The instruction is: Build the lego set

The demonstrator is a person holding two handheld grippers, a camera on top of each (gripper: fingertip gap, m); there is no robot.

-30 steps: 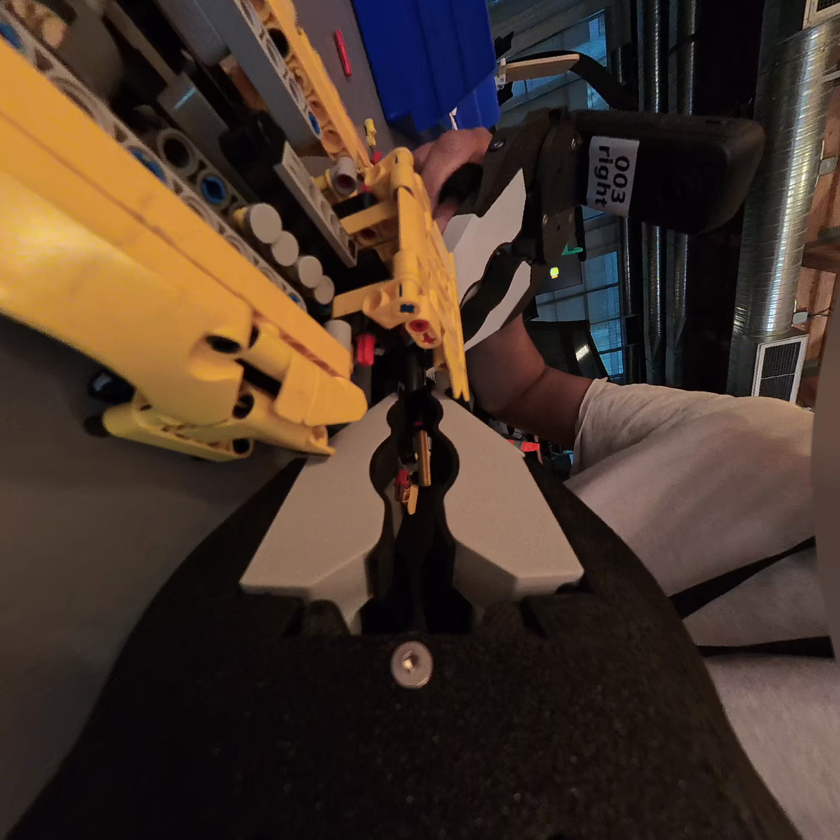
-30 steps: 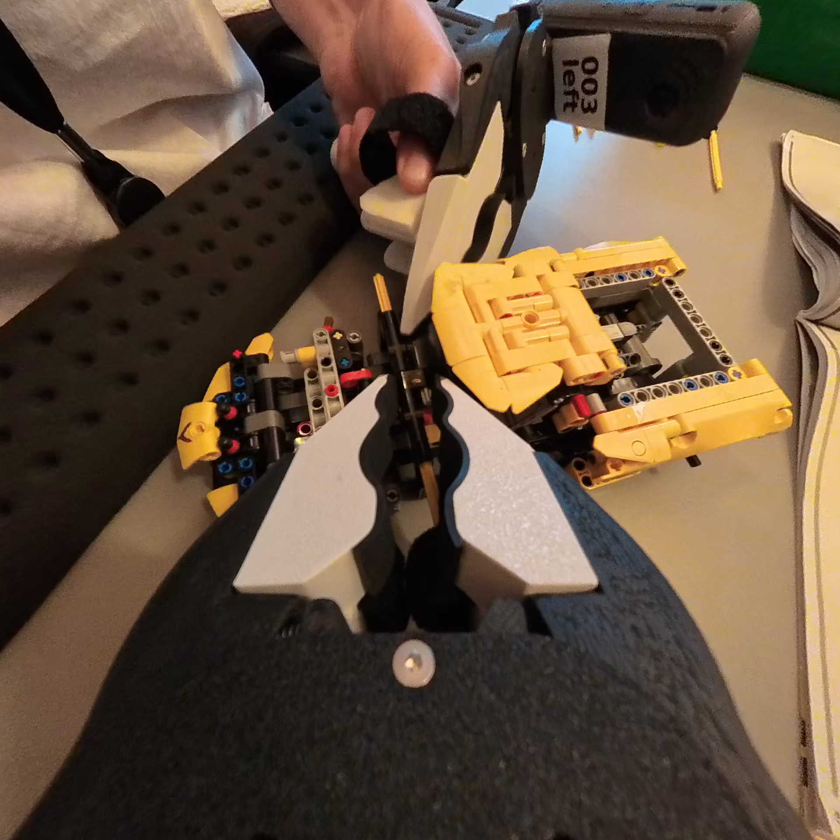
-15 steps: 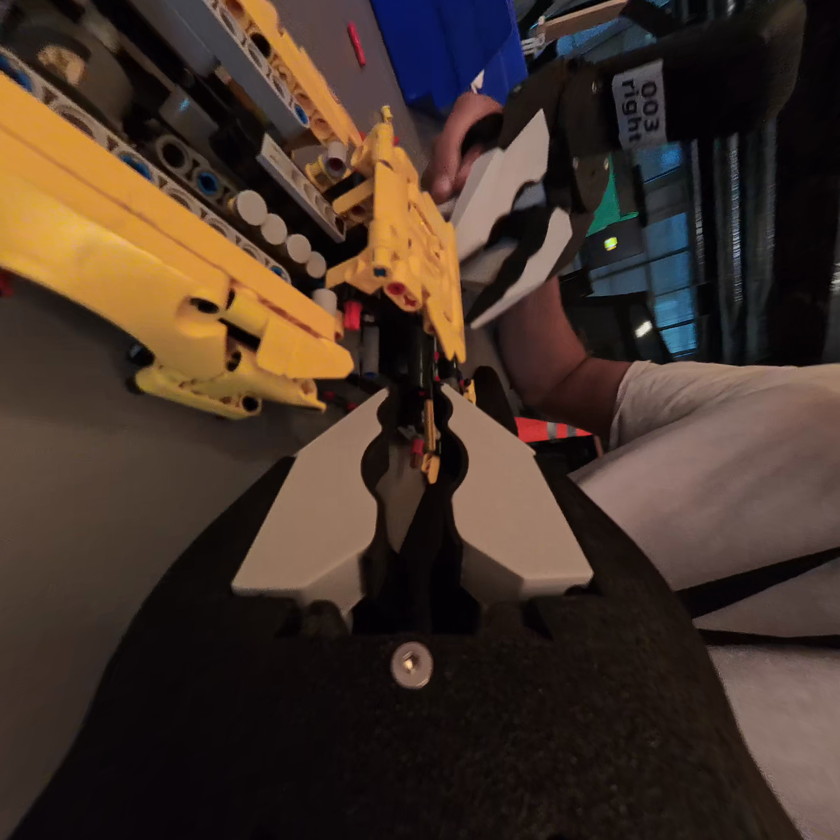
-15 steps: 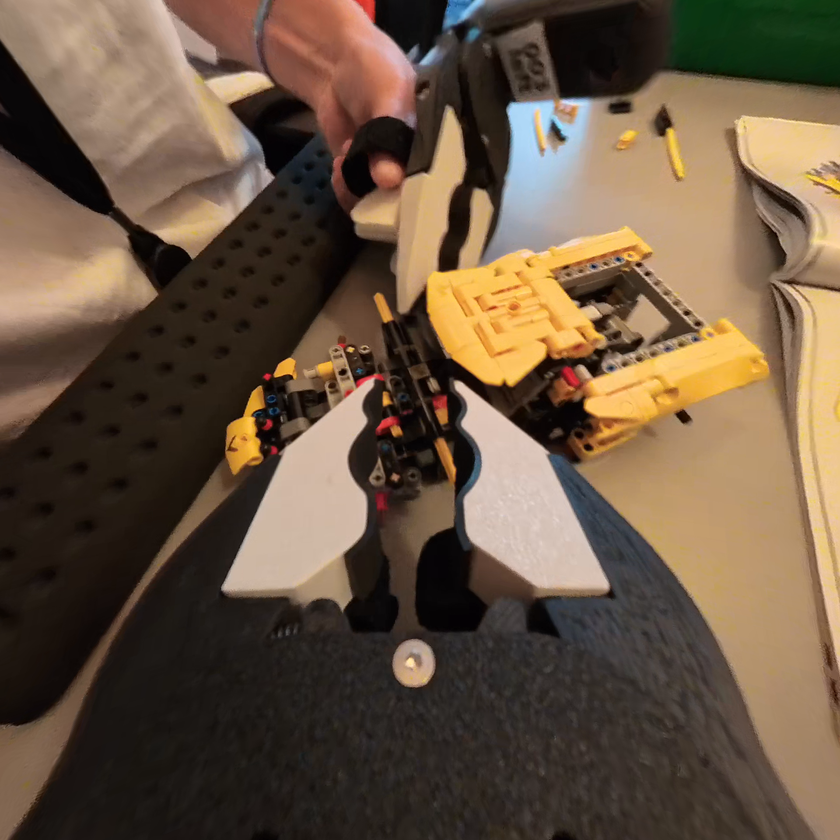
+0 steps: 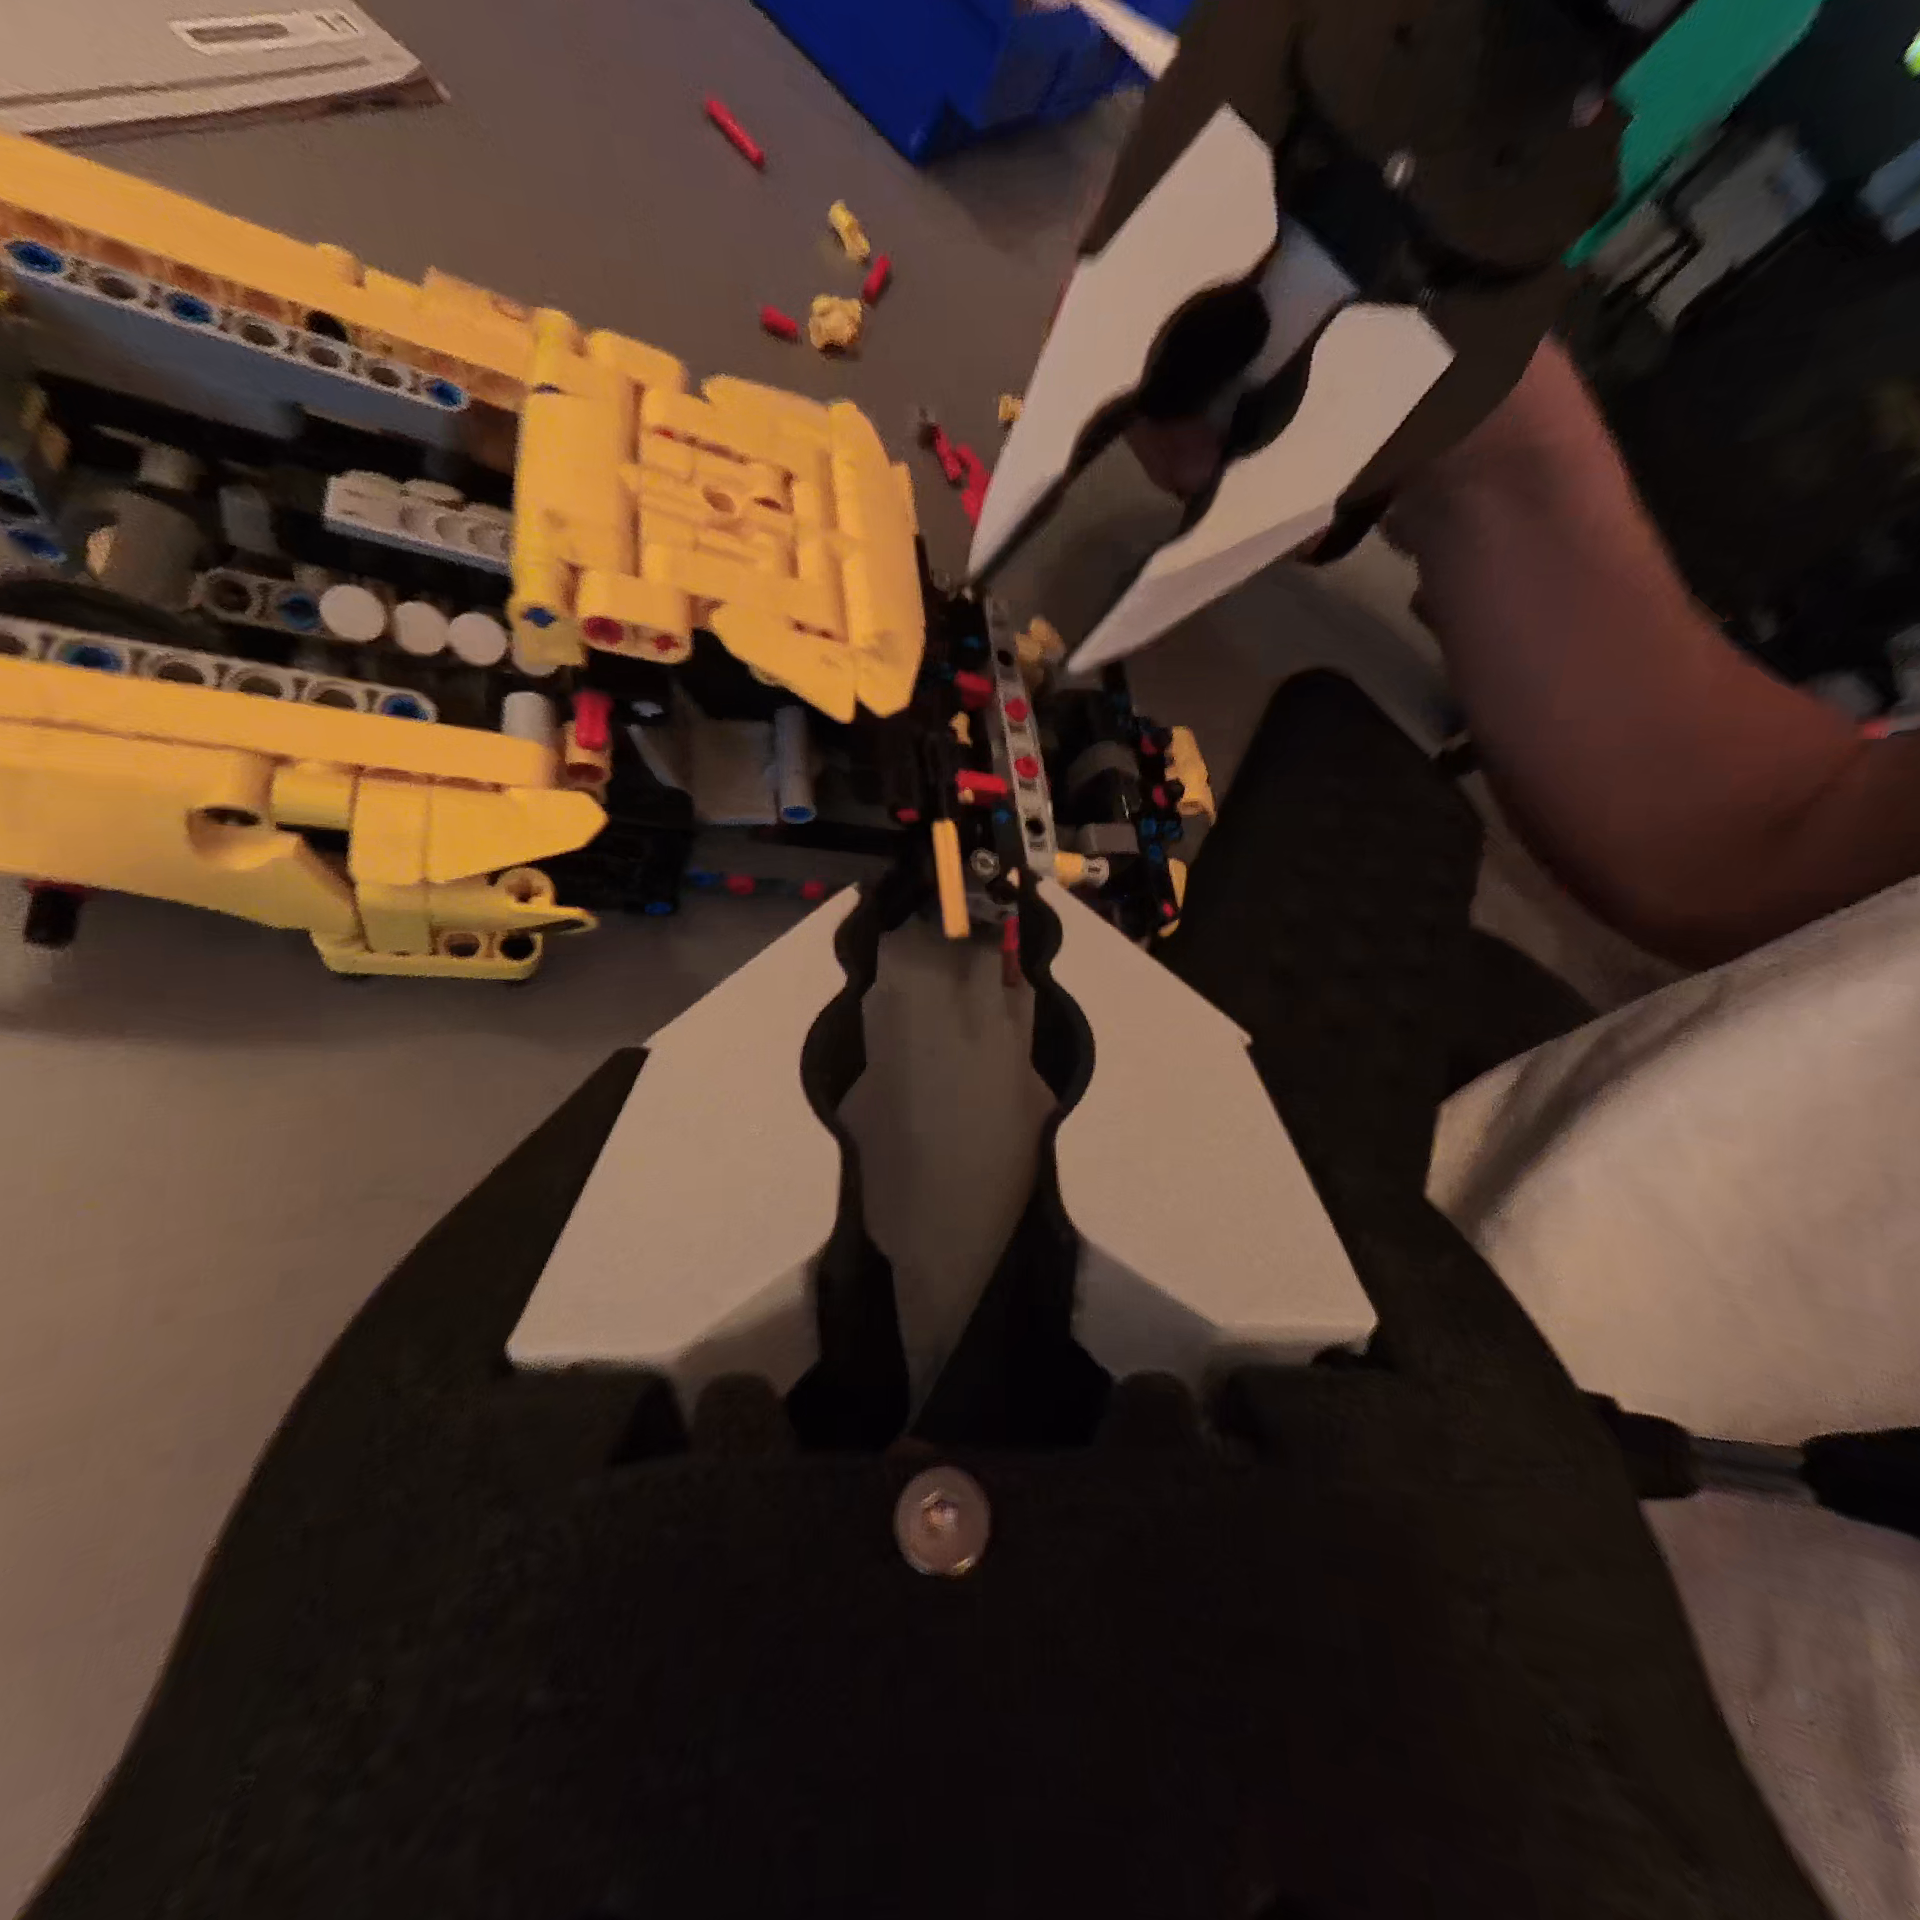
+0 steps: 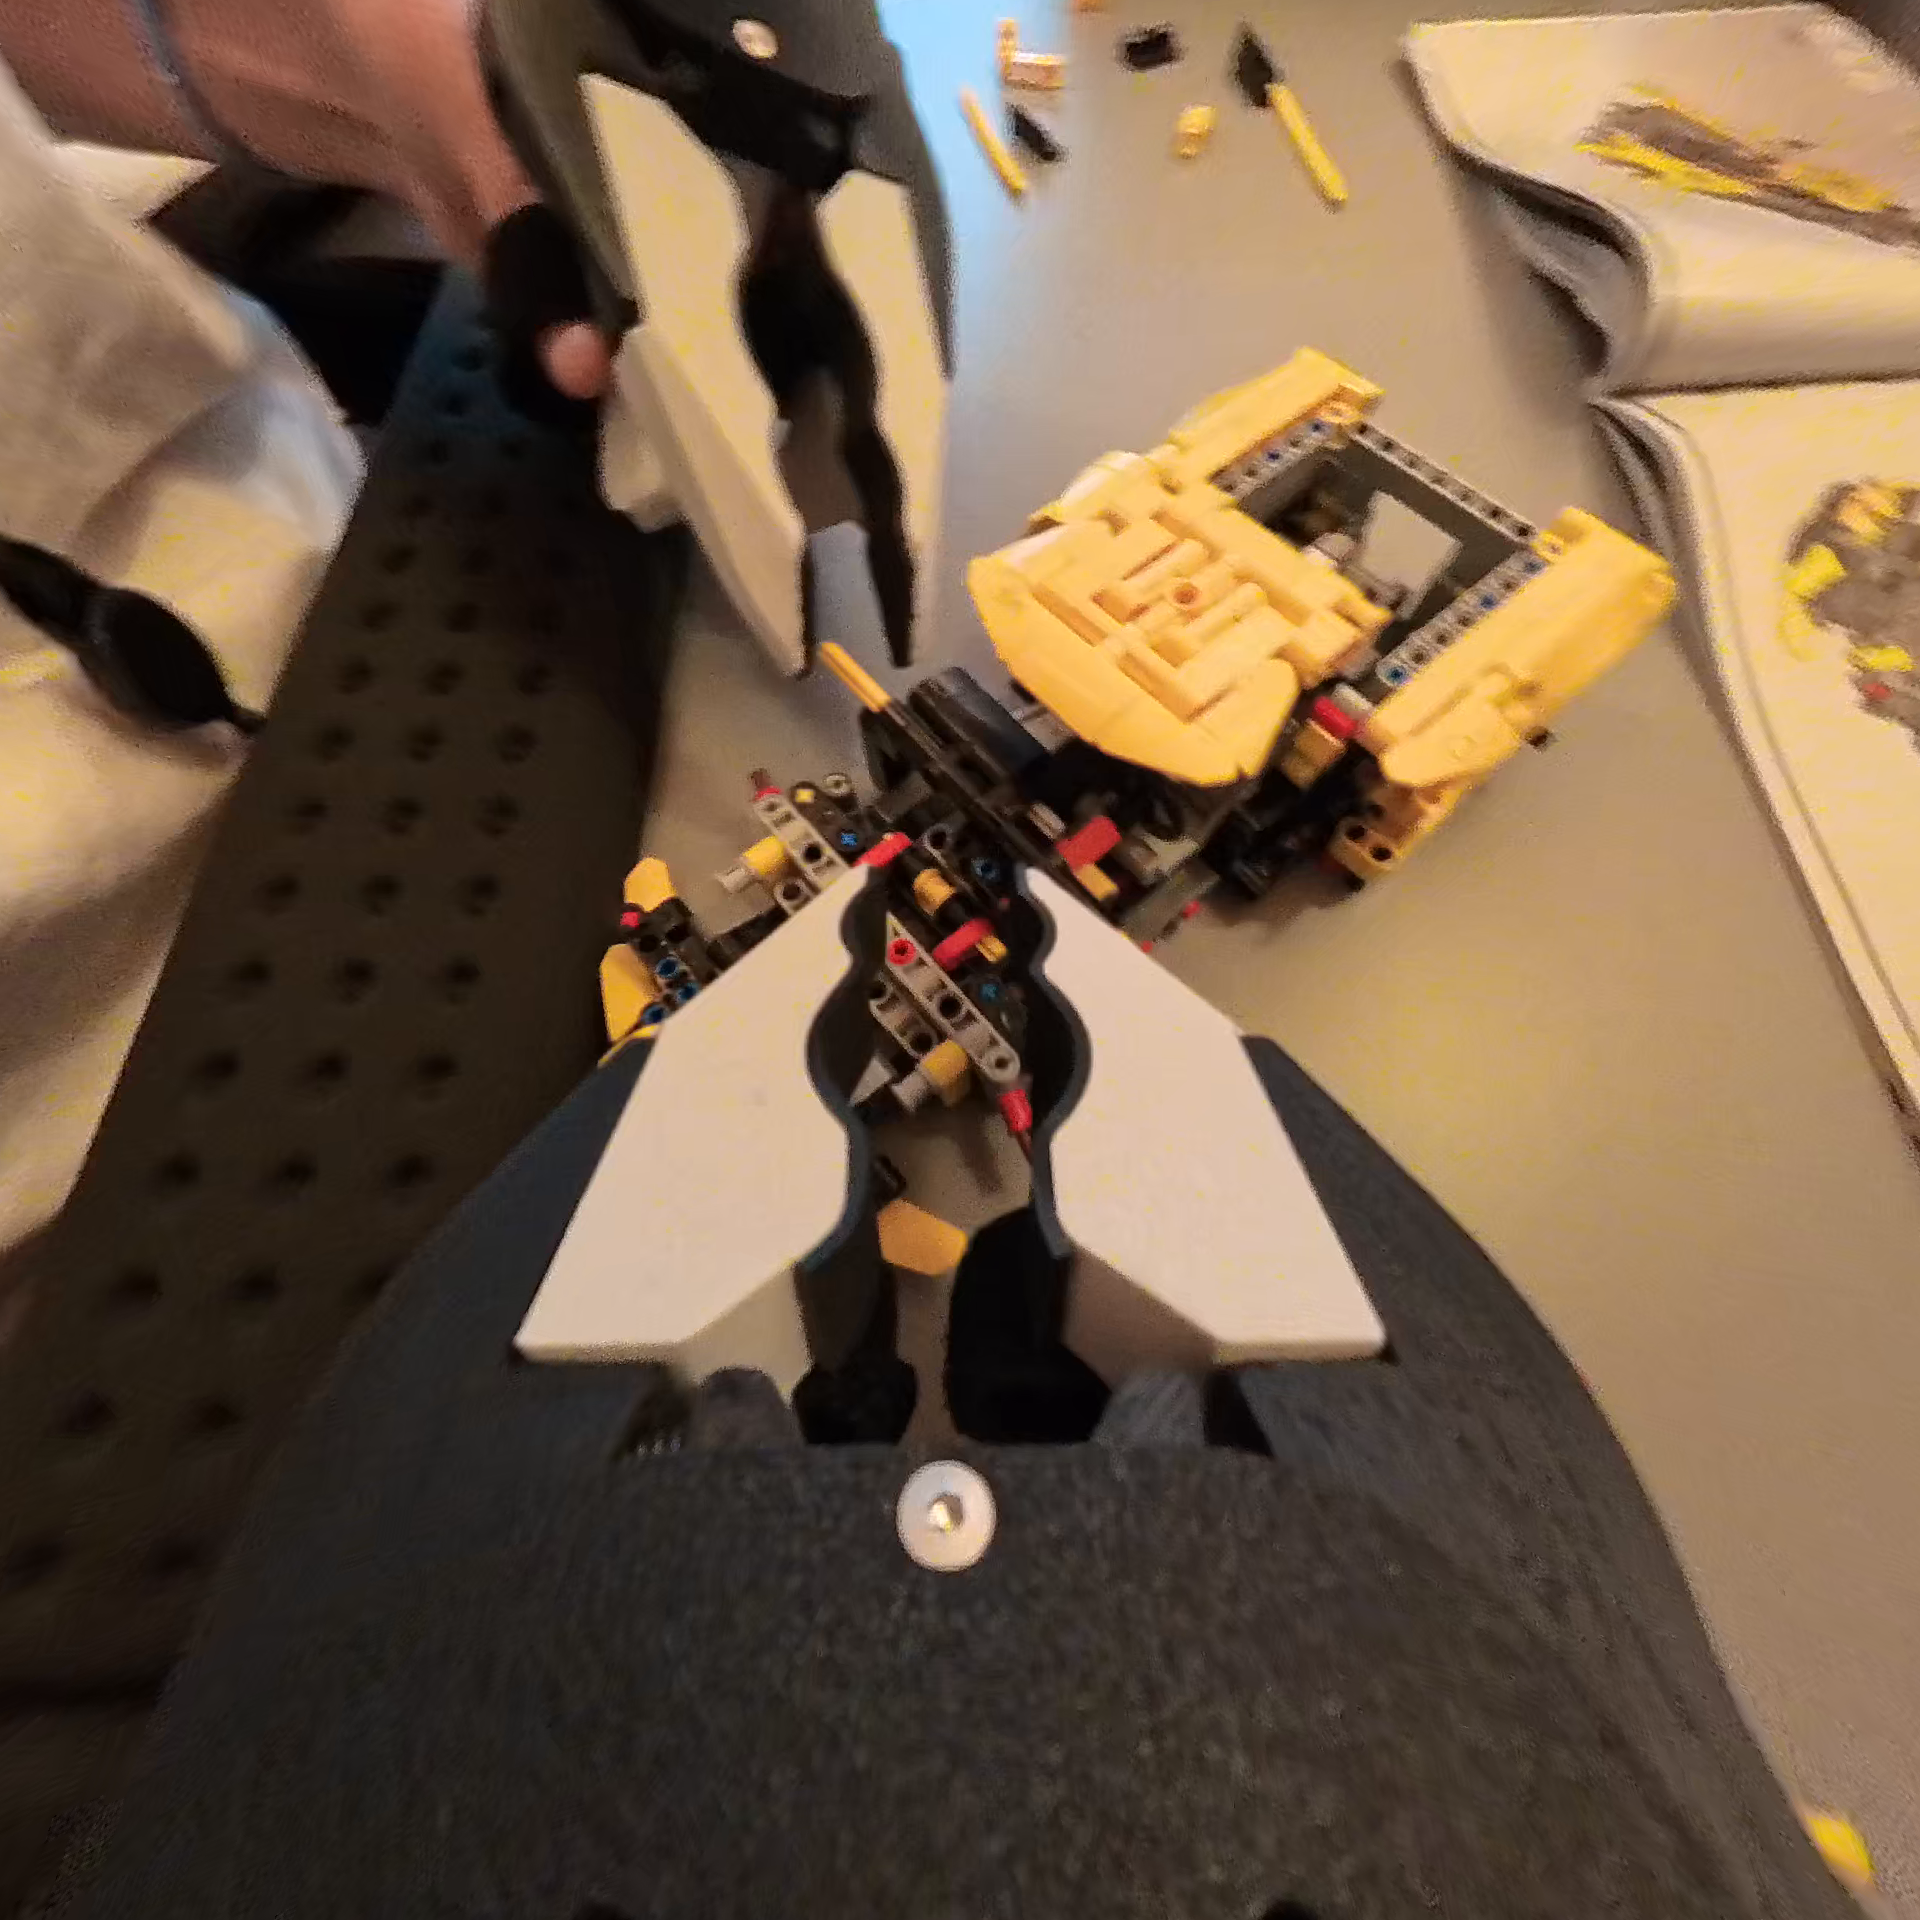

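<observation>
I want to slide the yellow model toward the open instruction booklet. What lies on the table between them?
Nothing: in the right wrist view only bare table separates the yellow model from the instruction booklet.

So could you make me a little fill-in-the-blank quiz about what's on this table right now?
1. Most of the lego model is built from ____ pieces.
2. In the left wrist view, a ____ box sits at the far side of the table.
3. Both the left gripper and the right gripper have their jaws ____.
4. Right of the model lie open instruction ____.

Missing words: yellow; blue; open; booklets
</observation>
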